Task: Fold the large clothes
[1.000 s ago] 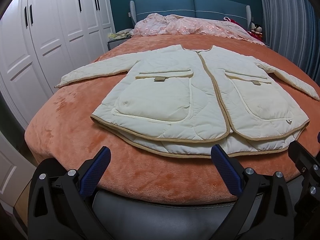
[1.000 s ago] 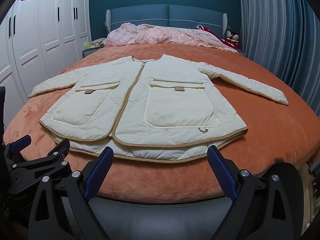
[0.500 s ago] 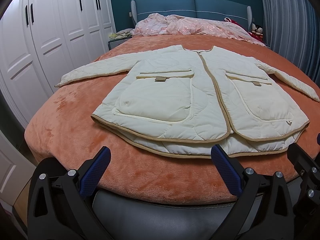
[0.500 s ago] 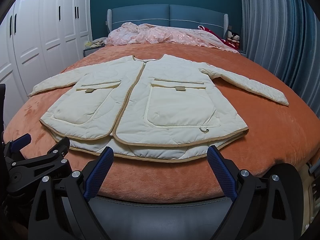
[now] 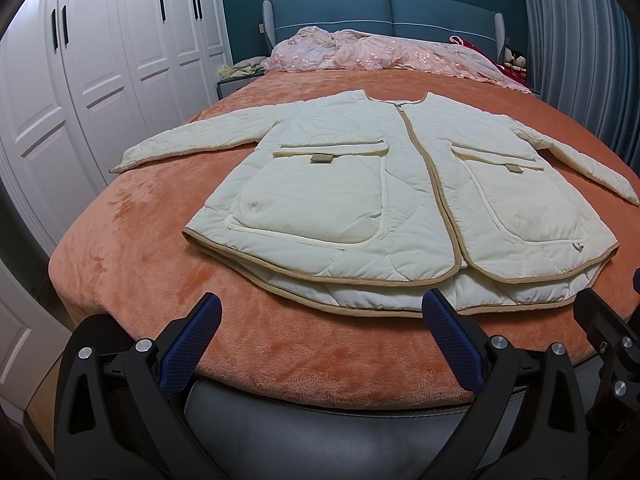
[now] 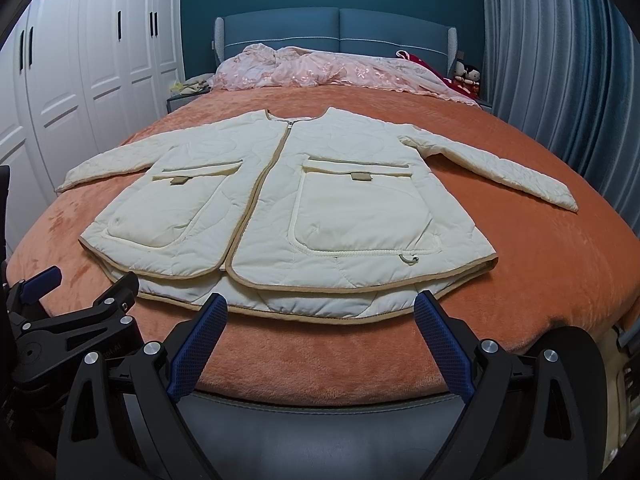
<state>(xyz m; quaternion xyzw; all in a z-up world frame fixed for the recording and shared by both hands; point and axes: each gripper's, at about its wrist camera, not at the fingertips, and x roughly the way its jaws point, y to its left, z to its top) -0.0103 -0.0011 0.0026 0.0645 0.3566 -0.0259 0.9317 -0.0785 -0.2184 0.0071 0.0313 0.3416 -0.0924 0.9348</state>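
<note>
The cream quilted jacket (image 5: 400, 208) lay flat on the orange bedspread (image 5: 132, 248) while the left gripper (image 5: 320, 340) and right gripper (image 6: 320, 340) hovered spread, empty.

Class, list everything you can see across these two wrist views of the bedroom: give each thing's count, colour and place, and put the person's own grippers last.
jacket: one, cream with tan trim, spread flat and front up in the middle of the bed, sleeves out to both sides.
bed cover: one, orange, under the jacket.
pink bedding: one heap, pink, at the head of the bed.
headboard: one, blue, against the teal wall.
wardrobe: one run of doors, white with red paper cuts, along the left wall.
curtain: one, grey-blue, on the right.
dolls: a pair, red and black, beside the headboard.
left gripper: one, black with blue pads, open, near the hem.
right gripper: one, same colours, open, near the hem.
</note>
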